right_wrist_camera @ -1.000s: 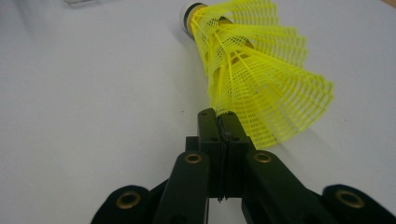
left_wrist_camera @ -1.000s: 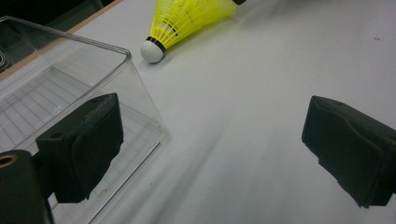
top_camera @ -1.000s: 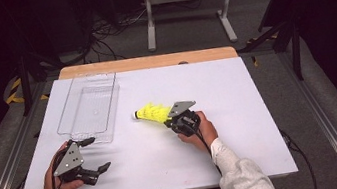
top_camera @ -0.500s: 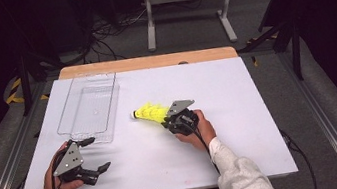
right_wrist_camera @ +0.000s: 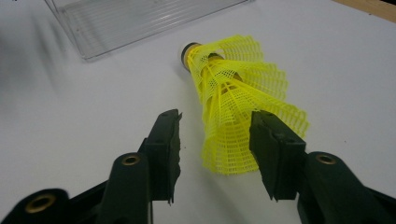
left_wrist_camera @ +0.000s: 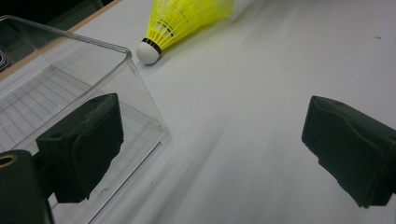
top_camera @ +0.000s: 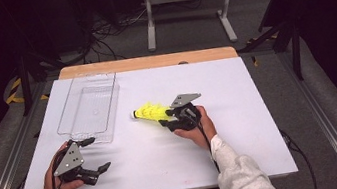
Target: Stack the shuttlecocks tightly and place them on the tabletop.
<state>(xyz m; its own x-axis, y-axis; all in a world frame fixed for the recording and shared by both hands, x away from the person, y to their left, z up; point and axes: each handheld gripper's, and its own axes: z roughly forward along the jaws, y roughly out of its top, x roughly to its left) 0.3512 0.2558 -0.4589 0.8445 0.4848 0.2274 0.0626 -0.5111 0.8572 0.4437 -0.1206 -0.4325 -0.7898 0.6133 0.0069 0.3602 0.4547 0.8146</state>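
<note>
High view: the yellow plastic-mesh shuttlecock with a white cork tip lies on its side near the middle of the frame on the white table, tip pointing left. The right gripper sits right at its skirt end, so that end is partly covered by the black jaws and grey plate. Left gripper is down in the lower left, jaws spread wide with nothing in them, just below the clear rectangular plastic tray.

Left gripper view: the shuttlecock is in the upper middle, its skirt cut off by the top edge. The tray corner partly sits behind the left-hand jaw.

Right gripper view: the jaws have just been opening. The shuttlecock skirt lies between them. The left-hand pad is clearly off it, but I can't tell whether the right-hand one is brushing the mesh. The tray is chopped off along the top.
</note>
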